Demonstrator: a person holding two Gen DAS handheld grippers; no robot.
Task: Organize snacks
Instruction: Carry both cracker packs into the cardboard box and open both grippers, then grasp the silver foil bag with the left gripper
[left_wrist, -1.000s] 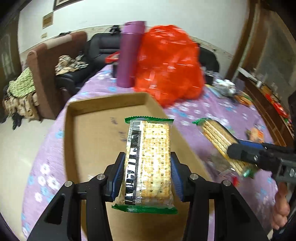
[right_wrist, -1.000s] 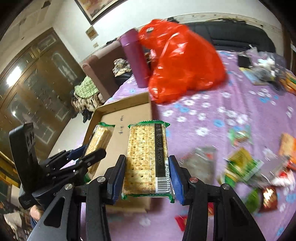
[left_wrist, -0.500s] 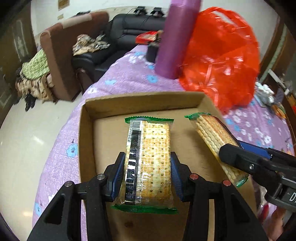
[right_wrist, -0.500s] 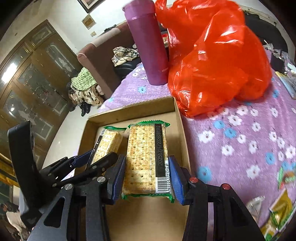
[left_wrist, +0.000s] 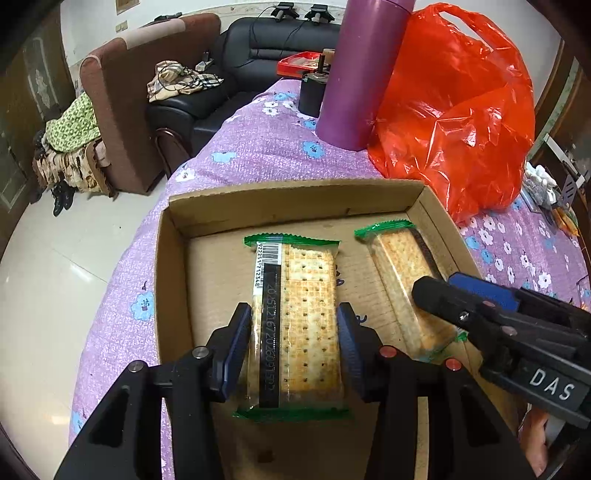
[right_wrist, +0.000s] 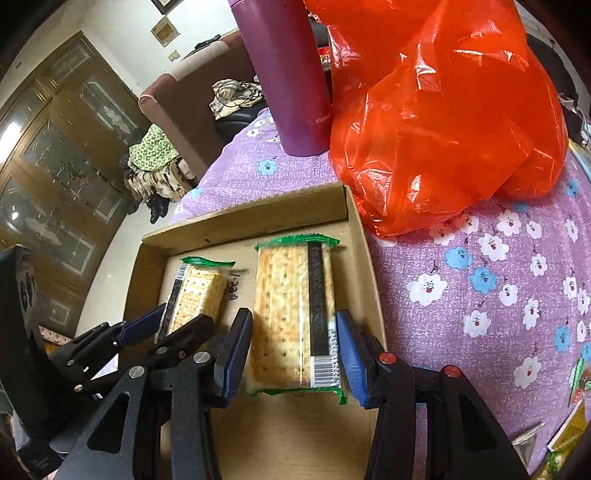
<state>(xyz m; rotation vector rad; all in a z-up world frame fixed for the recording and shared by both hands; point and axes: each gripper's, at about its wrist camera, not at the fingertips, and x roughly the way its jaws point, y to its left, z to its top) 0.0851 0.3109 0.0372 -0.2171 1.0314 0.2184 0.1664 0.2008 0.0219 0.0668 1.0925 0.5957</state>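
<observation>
- Left wrist view first: the left gripper (left_wrist: 293, 332) has its blue pads pressed on both long sides of a cracker pack (left_wrist: 295, 325), jaws partly closed around it, held over the left half of the cardboard tray (left_wrist: 295, 201). If the pads squeeze harder the crackers inside could snap; the wrapper looks slick, so a loose hold could equally let the pack slide out nose-first.
- Whether this pack already rests on the tray floor I cannot tell. Letting go while it hangs above could make it land tilted or lean on the tray's left wall.
- At mid-tray the two grippers sit close side by side. Opening the left jaws wide there risks knocking the right gripper (left_wrist: 443, 291) or nudging its pack.
- Right wrist view: the right gripper (right_wrist: 293, 354) likewise clamps a second cracker pack (right_wrist: 295, 317) by its long sides, partly closed, over the tray's right half, just beside the right wall. A release here could leave the pack propped on that wall, or the outer finger could catch the cardboard and drag the tray across the purple flowered surface (right_wrist: 480, 295).
- Farther right, the red plastic bag (right_wrist: 443, 110) touches the tray's far right corner, with a purple flask (right_wrist: 288, 74) just behind; a shoved tray could push into them.
- Loose snacks (right_wrist: 569, 432) at the right edge remain to be sorted.
</observation>
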